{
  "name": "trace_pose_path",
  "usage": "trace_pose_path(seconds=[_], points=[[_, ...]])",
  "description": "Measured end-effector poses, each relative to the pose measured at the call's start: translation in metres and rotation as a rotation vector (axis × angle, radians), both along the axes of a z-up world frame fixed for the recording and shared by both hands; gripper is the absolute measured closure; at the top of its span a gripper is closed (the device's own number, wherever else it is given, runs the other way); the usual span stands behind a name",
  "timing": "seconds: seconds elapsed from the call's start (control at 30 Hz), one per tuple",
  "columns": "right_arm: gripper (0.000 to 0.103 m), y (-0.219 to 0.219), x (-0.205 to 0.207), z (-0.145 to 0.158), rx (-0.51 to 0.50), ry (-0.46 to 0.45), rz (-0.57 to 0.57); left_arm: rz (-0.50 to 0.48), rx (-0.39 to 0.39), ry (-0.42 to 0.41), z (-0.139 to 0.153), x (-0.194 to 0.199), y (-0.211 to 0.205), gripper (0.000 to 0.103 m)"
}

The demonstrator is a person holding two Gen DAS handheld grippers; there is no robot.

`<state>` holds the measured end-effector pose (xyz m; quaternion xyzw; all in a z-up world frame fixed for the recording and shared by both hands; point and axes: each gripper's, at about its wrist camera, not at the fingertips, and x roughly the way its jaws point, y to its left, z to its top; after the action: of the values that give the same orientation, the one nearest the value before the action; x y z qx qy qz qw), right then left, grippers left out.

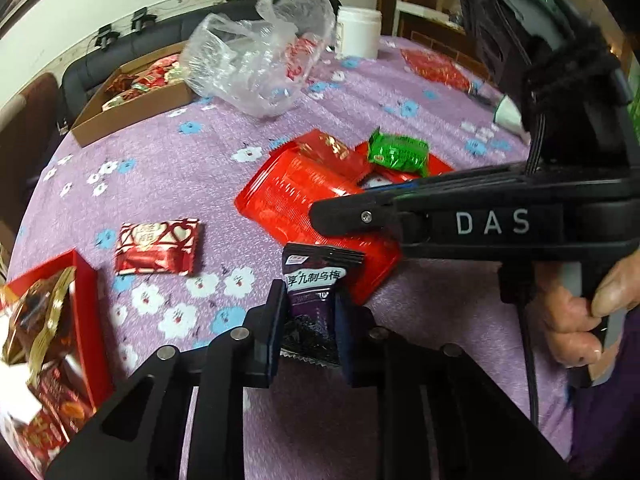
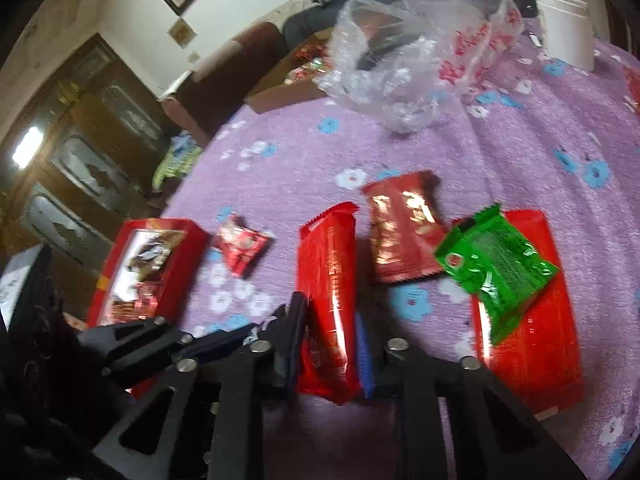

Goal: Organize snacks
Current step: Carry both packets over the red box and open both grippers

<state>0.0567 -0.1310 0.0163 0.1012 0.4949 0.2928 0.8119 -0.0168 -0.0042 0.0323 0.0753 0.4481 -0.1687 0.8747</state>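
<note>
Left wrist — purple floral tablecloth (image 1: 200, 168), left tongs (image 1: 306, 320) gripping plum packet (image 1: 310, 300), right tongs (image 2: 328, 344) gripping red packet (image 2: 328, 280).

Fuzzy lilac cloth tablecloth (image 1: 192, 168), glossy red foil packet (image 2: 328, 300), crinkled clear plastic bag (image 1: 256, 60)

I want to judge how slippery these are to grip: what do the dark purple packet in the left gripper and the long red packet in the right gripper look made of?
Dark purple packet: looks like thin printed plastic film, fairly matte, with crimped serrated ends. Long red packet: glossy plastic or foil-lined film, judging by its bright highlights and zigzag-cut seal; probably slicker.
</note>
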Motion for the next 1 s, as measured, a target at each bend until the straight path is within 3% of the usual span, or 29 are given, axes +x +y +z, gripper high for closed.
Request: trace_pose_path(seconds=[0.17, 0.3, 0.6, 1.0], points=[[0.087, 0.007, -0.005, 0.004, 0.001, -0.020, 0.032, 0.060, -0.021, 0.002, 0.004, -0.012, 0.014, 0.083], [0.087, 0.012, -0.007, 0.005, 0.002, -0.026, 0.045, 0.118, -0.084, 0.015, 0.004, -0.022, 0.035, 0.083], [0.088, 0.020, -0.013, 0.006, -0.006, -0.048, 0.062, 0.161, -0.110, -0.016, 0.019, -0.054, 0.056, 0.083], [0.089, 0.021, -0.025, 0.005, 0.027, -0.079, -0.010, 0.222, -0.152, -0.066, 0.033, -0.107, 0.099, 0.083]])
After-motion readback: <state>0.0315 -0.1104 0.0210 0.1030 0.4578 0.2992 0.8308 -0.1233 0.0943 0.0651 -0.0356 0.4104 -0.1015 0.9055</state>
